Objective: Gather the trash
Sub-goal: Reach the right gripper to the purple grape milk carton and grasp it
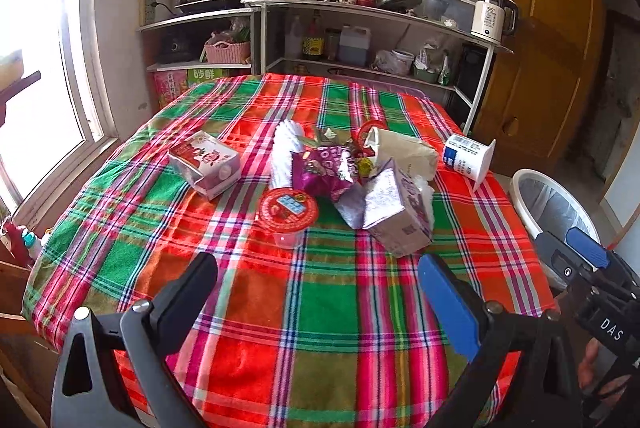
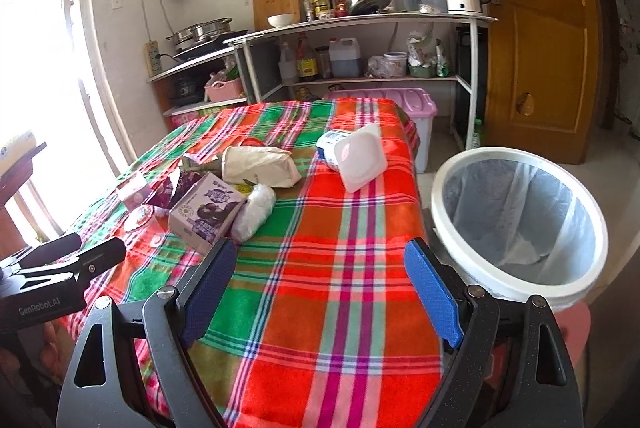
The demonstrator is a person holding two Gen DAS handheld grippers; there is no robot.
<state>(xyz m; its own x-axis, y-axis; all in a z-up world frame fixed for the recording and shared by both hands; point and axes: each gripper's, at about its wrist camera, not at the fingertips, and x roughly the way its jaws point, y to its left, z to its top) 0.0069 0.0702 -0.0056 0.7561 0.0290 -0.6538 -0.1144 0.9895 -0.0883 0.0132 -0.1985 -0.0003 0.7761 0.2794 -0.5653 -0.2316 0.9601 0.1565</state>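
Where the plaid tablecloth covers the table, the trash lies heaped near its middle — a purple carton, a purple snack wrapper, a red-lidded jelly cup, a red-and-white milk carton and a cream paper bag. A white yogurt cup lies tipped on its side, apart from the heap, toward the table's right edge. The lined white trash bin stands just beside that edge. Both tongs hover over the near cloth — left gripper and right gripper spread wide, holding nothing.
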